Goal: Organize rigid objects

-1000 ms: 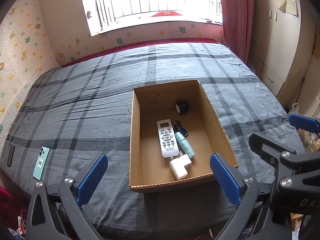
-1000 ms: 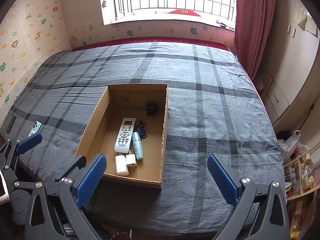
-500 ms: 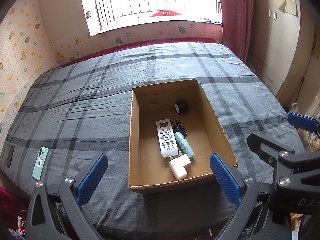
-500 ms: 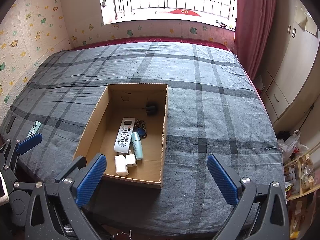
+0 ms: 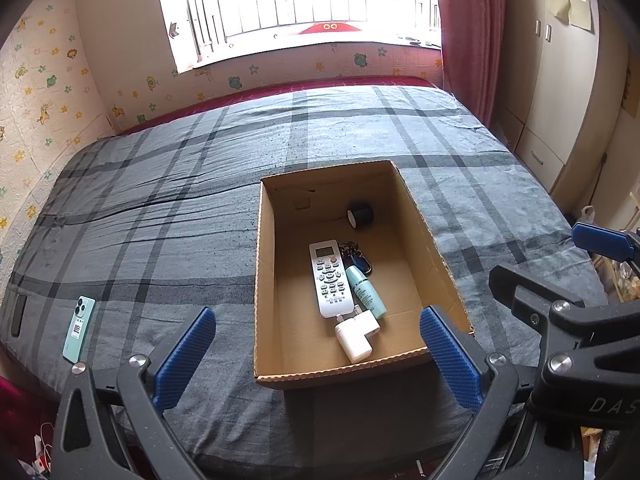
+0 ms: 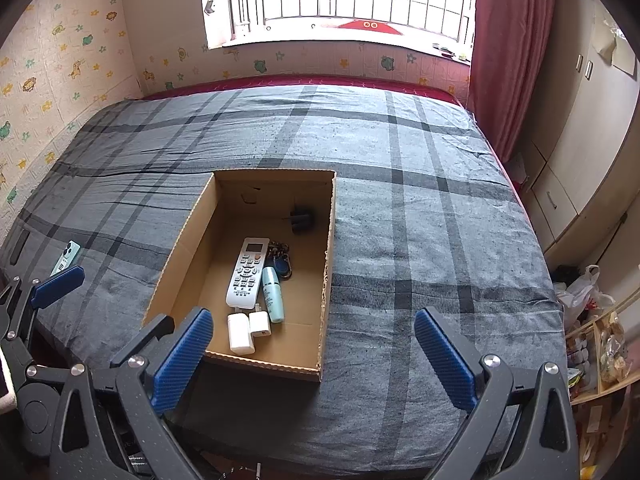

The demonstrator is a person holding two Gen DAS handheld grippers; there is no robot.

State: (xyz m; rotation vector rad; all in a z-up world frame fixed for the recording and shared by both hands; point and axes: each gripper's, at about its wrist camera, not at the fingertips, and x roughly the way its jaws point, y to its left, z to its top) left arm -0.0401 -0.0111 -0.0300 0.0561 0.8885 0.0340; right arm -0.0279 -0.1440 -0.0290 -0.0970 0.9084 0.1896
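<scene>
Each hand-held gripper [image 5: 316, 354] [image 6: 314, 354] is showing a matte black frame, silver screws at the joints and two blue, finely ribbed pads [image 5: 184, 354]. White letters "DAS" are showing on the right one's body.

Grey plaid bed [image 5: 168, 216] spread wide ahead of both grippers. Open cardboard box [image 5: 266, 248] resting directly on it, straight ahead of the left gripper. Mint-green phone [image 5: 79, 329] flat near the bed's edge, off to that gripper's left.

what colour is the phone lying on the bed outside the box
Mint green, with a white barcode sticker on its back. The phone shows best in the left wrist view.
</scene>
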